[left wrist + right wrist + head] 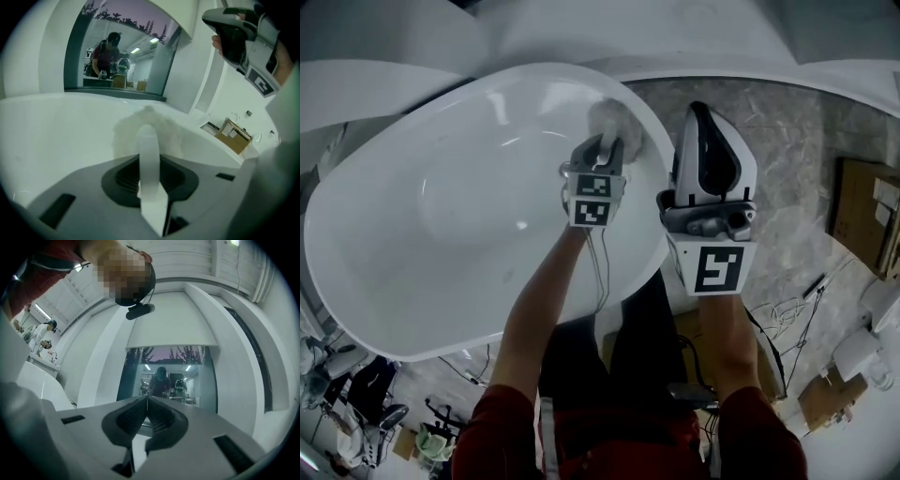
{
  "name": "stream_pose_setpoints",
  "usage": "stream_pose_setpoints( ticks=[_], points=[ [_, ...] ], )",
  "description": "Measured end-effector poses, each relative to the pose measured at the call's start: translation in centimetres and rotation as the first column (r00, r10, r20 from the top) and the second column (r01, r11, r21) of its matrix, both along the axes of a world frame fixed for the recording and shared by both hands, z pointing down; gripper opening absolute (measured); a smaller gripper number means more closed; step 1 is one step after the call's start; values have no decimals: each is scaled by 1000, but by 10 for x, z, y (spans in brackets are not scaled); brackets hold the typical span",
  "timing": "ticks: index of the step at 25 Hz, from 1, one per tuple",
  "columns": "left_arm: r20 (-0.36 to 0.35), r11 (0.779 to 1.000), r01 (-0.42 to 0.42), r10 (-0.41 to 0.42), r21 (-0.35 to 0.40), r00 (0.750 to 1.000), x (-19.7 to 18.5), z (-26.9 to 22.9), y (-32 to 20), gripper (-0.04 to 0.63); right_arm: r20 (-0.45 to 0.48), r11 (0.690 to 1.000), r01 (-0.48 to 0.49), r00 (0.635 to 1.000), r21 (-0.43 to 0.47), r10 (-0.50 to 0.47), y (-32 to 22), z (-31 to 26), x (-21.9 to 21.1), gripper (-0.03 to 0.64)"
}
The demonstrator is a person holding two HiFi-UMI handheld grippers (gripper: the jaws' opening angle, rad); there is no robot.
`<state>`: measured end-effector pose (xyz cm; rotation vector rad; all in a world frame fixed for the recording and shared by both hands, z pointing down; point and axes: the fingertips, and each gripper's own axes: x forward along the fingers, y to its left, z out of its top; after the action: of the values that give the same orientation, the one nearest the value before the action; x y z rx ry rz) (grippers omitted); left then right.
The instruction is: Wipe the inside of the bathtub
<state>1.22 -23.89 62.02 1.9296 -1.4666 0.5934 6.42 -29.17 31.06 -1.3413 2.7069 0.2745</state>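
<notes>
**Cloth pressed to the tub's inner wall, right claw held clear**

The white bathtub (441, 225) fills the left of the head view, an oval whose long axis runs from lower left to upper right. Its rim curves round close under the person's arms. Right of that rim lies open veined floor (806, 141), bounded further out by cardboard boxes (862, 211) and loose cables (787, 309).

Inside the tub, a fluffy white cloth (614, 117) sits against the sloping inner wall, just below the rim on the right-hand side. The left claw (605, 148) reaches in over the rim, pointing away from the person. It is clenched on the cloth. In the left gripper view the claw (148, 133) shows its jaws drawn together, with the cloth (125, 133) bunched beyond their tips and touching the tub wall.

The right claw (699, 111) is outside the tub, beside the rim and over the floor, tilted upward. In the right gripper view the claw (147, 398) is clenched on nothing, its jaw tips meeting, and it faces a window (168, 376) in a white wall.
</notes>
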Motion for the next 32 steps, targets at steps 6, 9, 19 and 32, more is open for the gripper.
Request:
stream_pose_setpoints(
  ticks=[6,9,19,32],
  points=[
    [18,998,44,-43,-54,999,-17,34,4,94,-4,998,42,999,-41,-43,-12,28,-12,12],
    [23,994,67,-65,-88,998,-25,56,6,94,2,997,56,998,-52,-56,-17,40,-18,12],
    [90,957,128,-107,-260,990,-52,162,36,94,6,993,87,996,-85,-87,-28,75,-38,12],
    [229,913,35,64,-406,971,-56,265,83,94,17,989,121,993,-81,-120,-29,85,-36,12]
  ],
)
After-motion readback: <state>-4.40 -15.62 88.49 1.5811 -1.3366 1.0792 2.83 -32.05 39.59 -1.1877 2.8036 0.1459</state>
